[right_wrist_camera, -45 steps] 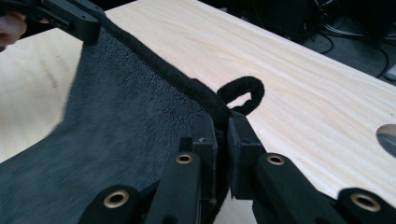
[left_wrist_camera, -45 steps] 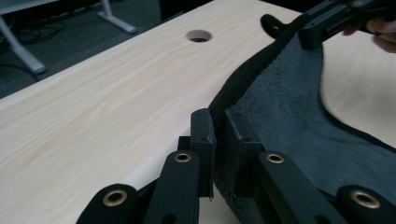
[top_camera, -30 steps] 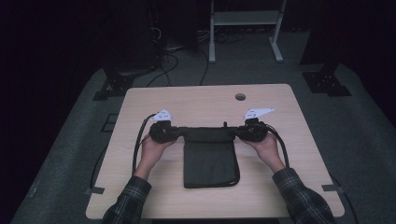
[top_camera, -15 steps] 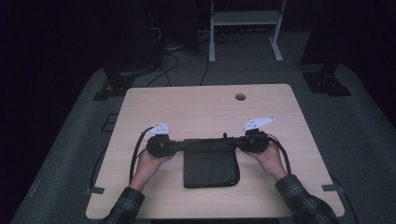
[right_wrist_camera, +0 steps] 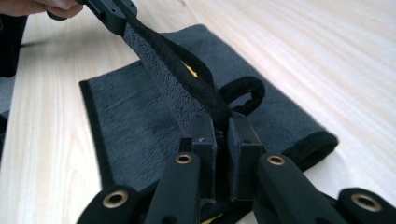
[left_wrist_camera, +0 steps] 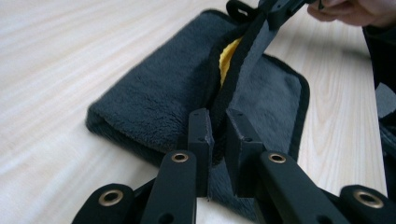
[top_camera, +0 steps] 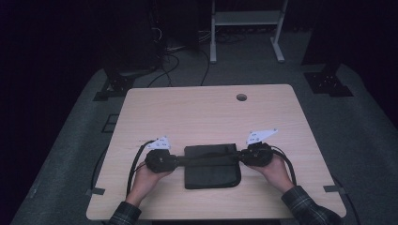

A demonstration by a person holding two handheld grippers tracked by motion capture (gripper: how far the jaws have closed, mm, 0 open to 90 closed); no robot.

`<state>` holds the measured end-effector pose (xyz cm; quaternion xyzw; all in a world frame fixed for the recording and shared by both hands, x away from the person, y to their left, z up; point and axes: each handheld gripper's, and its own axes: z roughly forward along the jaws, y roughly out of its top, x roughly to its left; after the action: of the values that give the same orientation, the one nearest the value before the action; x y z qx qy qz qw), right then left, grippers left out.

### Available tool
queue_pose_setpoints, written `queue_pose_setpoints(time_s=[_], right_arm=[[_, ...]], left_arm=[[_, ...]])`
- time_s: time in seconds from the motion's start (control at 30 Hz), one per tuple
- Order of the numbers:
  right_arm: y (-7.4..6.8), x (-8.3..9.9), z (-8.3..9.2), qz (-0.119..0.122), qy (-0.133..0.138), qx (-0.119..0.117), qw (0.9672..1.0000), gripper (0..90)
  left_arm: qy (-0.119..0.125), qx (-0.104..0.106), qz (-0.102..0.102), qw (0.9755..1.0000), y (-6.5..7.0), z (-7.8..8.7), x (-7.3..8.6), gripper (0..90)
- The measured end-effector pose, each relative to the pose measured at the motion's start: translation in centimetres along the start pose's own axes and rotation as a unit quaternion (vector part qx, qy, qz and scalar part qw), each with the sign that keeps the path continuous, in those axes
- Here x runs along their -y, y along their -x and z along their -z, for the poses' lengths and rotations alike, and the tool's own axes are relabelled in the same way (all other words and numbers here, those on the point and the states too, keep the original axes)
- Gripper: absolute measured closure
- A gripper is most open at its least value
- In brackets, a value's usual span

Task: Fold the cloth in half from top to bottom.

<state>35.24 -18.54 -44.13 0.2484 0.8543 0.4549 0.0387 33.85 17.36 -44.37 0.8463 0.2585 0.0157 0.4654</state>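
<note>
A dark grey towel (top_camera: 212, 165) lies folded on the near half of the worktop (top_camera: 206, 112), between the person's two hands. Its pile is soft and fleecy, with a black hem running round the edges, and a black hanging loop (right_wrist_camera: 243, 95) sits at the corner by the right gripper. A patch of yellow (left_wrist_camera: 227, 63) shows from inside the fold where the top layer is lifted.

The left gripper (top_camera: 162, 161) has its jaws pinched narrow on the hem at one end of the towel's upper edge; the left gripper view shows the black hem (left_wrist_camera: 236, 79) clamped between the two pads. The right gripper (top_camera: 253, 154) has its jaws likewise closed tight on the other end of that edge. Between the two grips the edge is pulled taut and raised off the layers below, which rest flat on the wood.

The worktop around the towel is pale wood, with a round cable hole (top_camera: 241, 97) near the far edge, well apart from the towel. Black cables (top_camera: 136, 164) trail from the grippers toward the near edge. Beyond the worktop, a white frame (top_camera: 244, 28) and loose cords stand on the grey floor. Nothing lies against the towel.
</note>
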Motion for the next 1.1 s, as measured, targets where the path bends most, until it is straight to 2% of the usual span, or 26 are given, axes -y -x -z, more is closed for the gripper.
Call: queue_pose_setpoints(time_s=[0.43, 0.7, 0.8, 0.87, 0.93, 1.0, 1.1], right_arm=[[-1.5, 1.8, -0.4, 0.001, -0.032, -0.017, 0.9993, 79.8], [-2.2, 2.8, -0.2, 0.006, -0.051, -0.029, 0.9982, 71.2], [-2.6, 3.0, 0.0, 0.011, -0.057, -0.028, 0.9979, 67.0], [-2.8, 3.0, 0.4, 0.009, -0.055, -0.027, 0.9981, 65.2], [-2.9, 3.0, 1.0, 0.01, -0.048, -0.026, 0.9984, 65.0], [-2.9, 3.0, 1.7, 0.003, -0.035, -0.035, 0.9988, 65.2], [-3.0, 3.1, 3.1, 0.002, -0.02, -0.028, 0.9994, 67.5]], left_arm=[[-0.034, 0.009, 0.002, 0.9994, 1.0, -0.5, 1.5, 80.9], [-0.054, 0.02, 0.005, 0.9983, 1.6, -1.0, 2.4, 77.5], [-0.053, 0.022, 0.004, 0.9983, 1.9, -0.7, 2.5, 74.1], [-0.044, 0.024, 0.004, 0.9987, 2.2, -0.2, 2.5, 71.6], [-0.032, 0.027, 0.005, 0.9991, 2.3, 0.4, 2.4, 70.8], [-0.019, 0.027, 0.005, 0.9994, 2.5, 1.2, 2.4, 70.7], [-0.008, 0.022, 0.002, 0.9997, 2.6, 2.0, 2.4, 70.8]])
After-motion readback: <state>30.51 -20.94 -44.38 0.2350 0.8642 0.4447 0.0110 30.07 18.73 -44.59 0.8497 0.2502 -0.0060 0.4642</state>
